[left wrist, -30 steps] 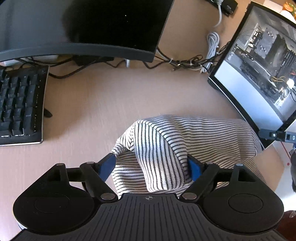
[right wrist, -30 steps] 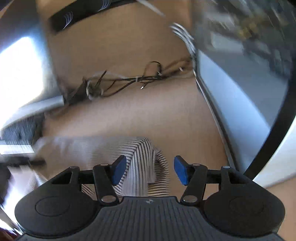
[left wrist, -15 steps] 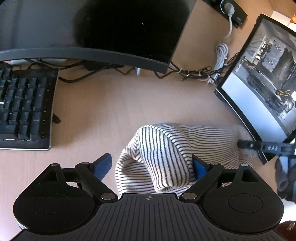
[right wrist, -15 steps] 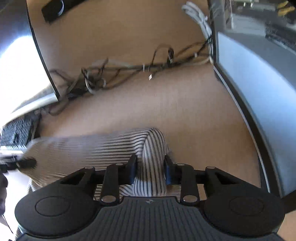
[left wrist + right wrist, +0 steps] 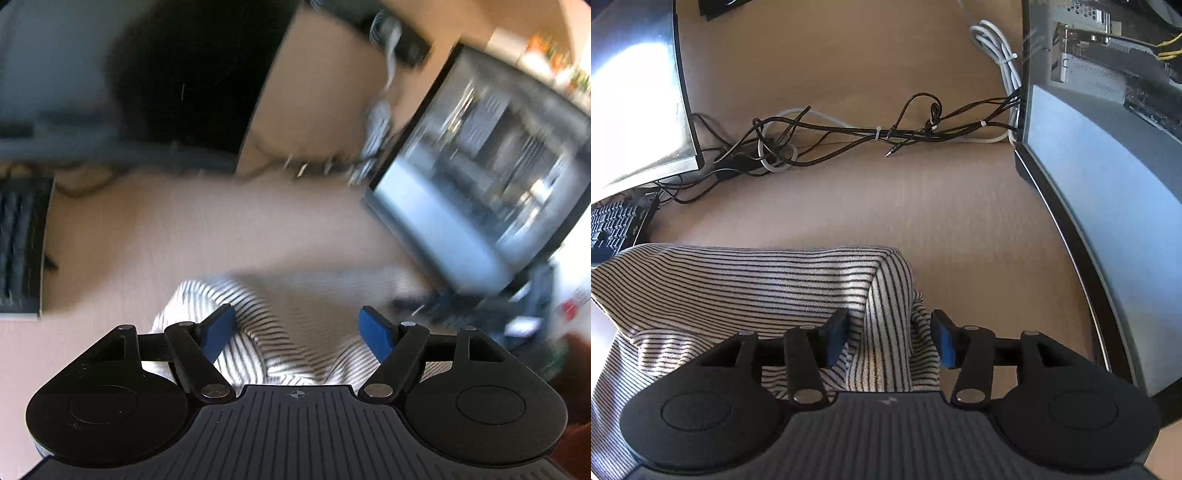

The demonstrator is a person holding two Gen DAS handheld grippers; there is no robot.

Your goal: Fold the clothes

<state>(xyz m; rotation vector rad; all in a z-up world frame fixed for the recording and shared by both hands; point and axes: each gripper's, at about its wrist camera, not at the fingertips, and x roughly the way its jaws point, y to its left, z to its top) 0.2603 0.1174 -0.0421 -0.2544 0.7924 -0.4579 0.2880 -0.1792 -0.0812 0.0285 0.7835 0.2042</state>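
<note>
A black-and-white striped garment [image 5: 746, 277] lies bunched on the wooden desk [image 5: 942, 206]. In the right wrist view its right corner fold [image 5: 890, 332] stands between the blue pads of my right gripper [image 5: 888, 338], whose jaws are apart and not pressing the cloth. In the blurred left wrist view the garment [image 5: 280, 325] lies under and between the blue pads of my left gripper [image 5: 297, 328], which is wide open.
A dark monitor [image 5: 129, 74] and a keyboard [image 5: 18, 243] stand at the left. A glass-sided computer case [image 5: 1108, 166] stands at the right. A tangle of cables [image 5: 849, 133] runs along the back of the desk.
My right gripper, shut on the garment's corner half a second ago, has opened. My left gripper has stayed open and is moving fast, blurring its view; the cloth sits lower.
</note>
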